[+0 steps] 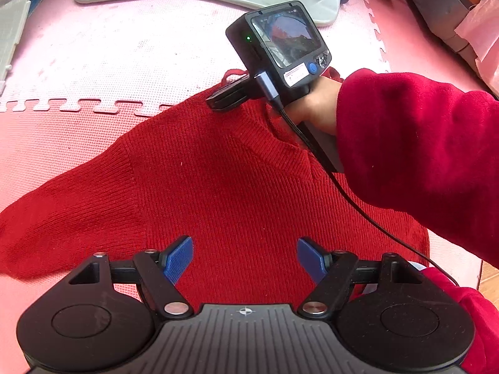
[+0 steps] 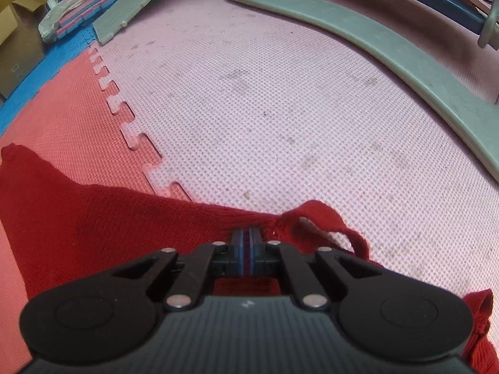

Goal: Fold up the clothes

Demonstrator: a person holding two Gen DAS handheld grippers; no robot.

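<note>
A red knitted sweater (image 1: 218, 187) lies spread on the pink foam mat, one sleeve trailing to the left. My left gripper (image 1: 244, 255) hovers over its lower part with the blue pads wide apart and nothing between them. In the left wrist view the right gripper's body (image 1: 280, 50) stands at the sweater's far edge, held by a hand in a red sleeve (image 1: 421, 155). In the right wrist view my right gripper (image 2: 248, 233) is shut on the sweater's edge (image 2: 140, 218); red fabric shows between the pads, with loose yarn strands (image 2: 343, 230) beside them.
Pink and salmon interlocking foam mats (image 2: 280, 109) cover the floor. A grey curved plastic frame (image 2: 405, 59) lies at the far side. A grey slatted panel (image 2: 131, 6) and blue mat sit far left. A black cable (image 1: 374, 221) runs across the sweater.
</note>
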